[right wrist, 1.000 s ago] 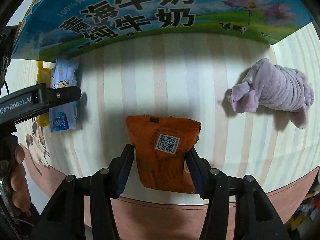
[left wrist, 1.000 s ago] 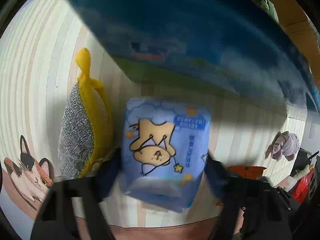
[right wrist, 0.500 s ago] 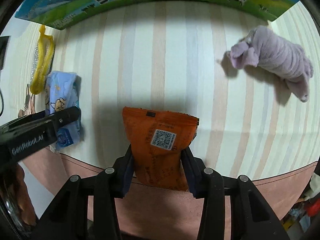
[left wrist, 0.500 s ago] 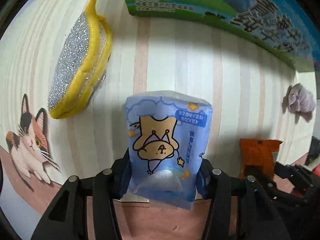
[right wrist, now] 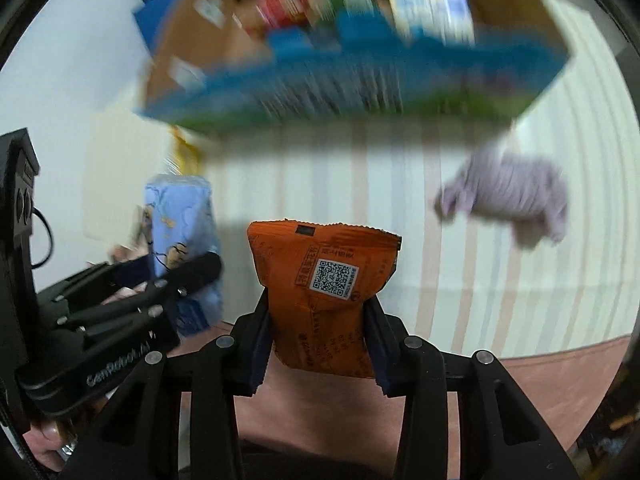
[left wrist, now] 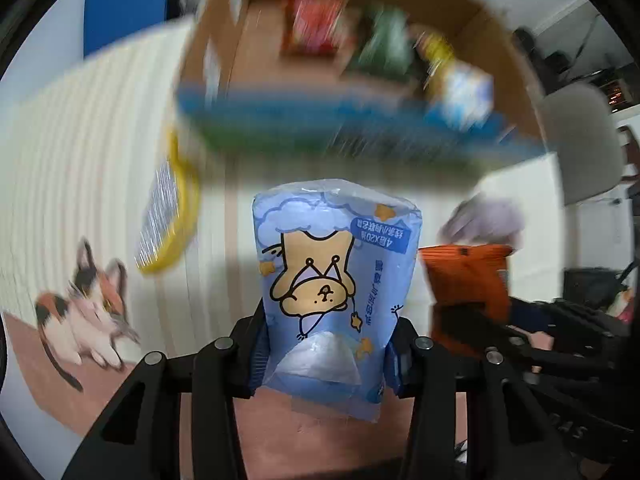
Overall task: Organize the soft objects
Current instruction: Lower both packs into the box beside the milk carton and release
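Observation:
My left gripper (left wrist: 325, 354) is shut on a blue tissue pack (left wrist: 334, 276) with a cartoon dog and holds it above the striped table. My right gripper (right wrist: 318, 350) is shut on an orange snack packet (right wrist: 324, 288) with a QR code. Each gripper shows in the other's view: the orange packet (left wrist: 466, 276) at the right, the blue pack (right wrist: 182, 236) at the left. An open cardboard box (left wrist: 360, 80) with blue-green printed sides stands ahead; it holds several packets. A purple plush toy (right wrist: 516, 200) lies to the right. A yellow and silver scrubbing sponge (left wrist: 168, 212) lies to the left.
The striped tablecloth (right wrist: 400, 208) has a brown border and a cat picture (left wrist: 84, 312) at the left front. A grey chair back (left wrist: 580, 144) stands beyond the table at the right. The box (right wrist: 352, 48) fills the far side.
Both grippers have lifted and tilted up with their packs, so the box's open top and contents now show. The view is blurred by motion.

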`<action>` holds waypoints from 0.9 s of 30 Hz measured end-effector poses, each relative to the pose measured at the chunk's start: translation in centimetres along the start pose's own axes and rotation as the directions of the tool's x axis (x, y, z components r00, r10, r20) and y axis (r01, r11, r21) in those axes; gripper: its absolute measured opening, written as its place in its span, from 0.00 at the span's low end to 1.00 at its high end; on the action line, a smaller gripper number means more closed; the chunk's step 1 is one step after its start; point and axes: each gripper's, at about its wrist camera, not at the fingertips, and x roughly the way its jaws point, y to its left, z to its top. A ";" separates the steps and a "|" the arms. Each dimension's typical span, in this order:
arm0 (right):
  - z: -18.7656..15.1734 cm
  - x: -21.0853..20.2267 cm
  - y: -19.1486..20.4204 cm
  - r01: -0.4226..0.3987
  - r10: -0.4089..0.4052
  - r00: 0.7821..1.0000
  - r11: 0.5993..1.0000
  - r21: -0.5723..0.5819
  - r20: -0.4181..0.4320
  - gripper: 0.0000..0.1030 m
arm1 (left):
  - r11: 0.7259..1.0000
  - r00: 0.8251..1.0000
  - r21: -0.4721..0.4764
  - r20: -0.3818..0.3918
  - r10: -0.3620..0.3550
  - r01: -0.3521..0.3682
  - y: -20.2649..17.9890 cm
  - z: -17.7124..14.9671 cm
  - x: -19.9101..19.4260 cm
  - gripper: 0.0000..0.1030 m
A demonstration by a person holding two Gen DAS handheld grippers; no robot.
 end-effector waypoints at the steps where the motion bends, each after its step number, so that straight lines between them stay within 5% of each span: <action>1: 0.6 -1.5 0.4 -0.010 0.011 1.000 1.000 -0.005 0.023 0.42 | 1.000 1.000 0.007 0.025 -0.009 0.008 0.1 1.4 -1.7 0.41; 5: 4.3 -7.5 2.0 -0.039 0.043 0.992 0.999 -0.038 0.122 0.42 | 0.998 0.994 0.045 0.097 -0.044 0.040 1.2 6.3 -6.6 0.42; 9: 9.8 -9.7 3.8 -0.010 0.020 0.982 0.998 -0.054 0.186 0.42 | 0.998 0.992 0.058 0.126 -0.004 -0.003 1.8 10.6 -7.8 0.42; 17: 18.9 -3.7 4.1 0.063 -0.061 0.990 0.998 -0.013 0.128 0.42 | 0.999 0.997 -0.031 -0.065 -0.029 0.027 4.7 17.5 0.0 0.42; 27: 21.1 3.8 2.1 0.094 -0.094 0.996 0.995 0.030 0.001 0.42 | 0.997 0.965 -0.072 -0.258 -0.044 0.026 5.6 17.4 7.5 0.42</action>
